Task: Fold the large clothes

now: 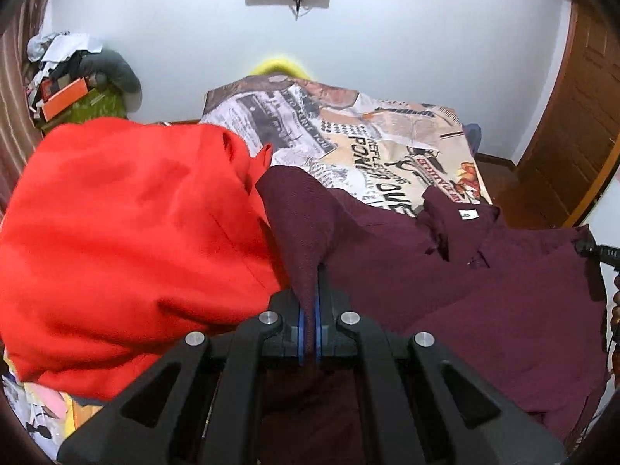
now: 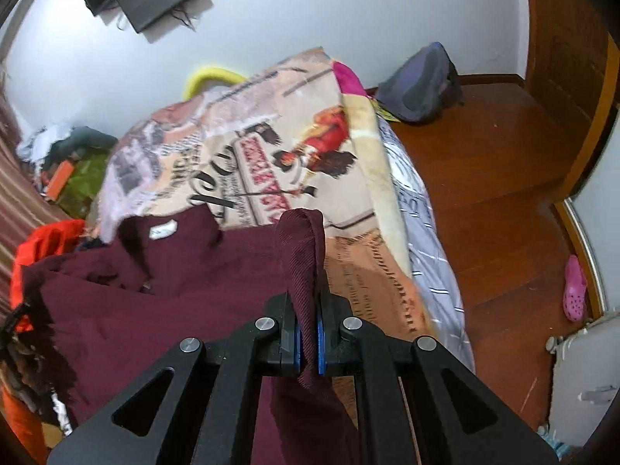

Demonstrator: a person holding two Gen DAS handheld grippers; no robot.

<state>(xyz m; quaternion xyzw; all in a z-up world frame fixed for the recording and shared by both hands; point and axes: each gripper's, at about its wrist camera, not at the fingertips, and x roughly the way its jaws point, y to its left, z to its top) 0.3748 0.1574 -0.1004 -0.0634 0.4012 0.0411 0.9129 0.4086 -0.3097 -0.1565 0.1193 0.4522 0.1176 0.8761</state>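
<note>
A maroon shirt (image 1: 484,294) with a white neck label (image 1: 469,215) lies spread over the near part of the bed. My left gripper (image 1: 310,302) is shut on a pinched fold of its left side, lifted into a peak. My right gripper (image 2: 308,310) is shut on a fold of the same shirt (image 2: 174,271) at its right side, the cloth hanging through the jaws. The label also shows in the right wrist view (image 2: 162,229).
A red garment (image 1: 128,232) is heaped left of the shirt. The bed carries a newspaper-print blanket (image 1: 368,143). Clutter (image 1: 73,85) is piled at the far left. A backpack (image 2: 422,81) and a pink shoe (image 2: 575,288) lie on the wooden floor right of the bed.
</note>
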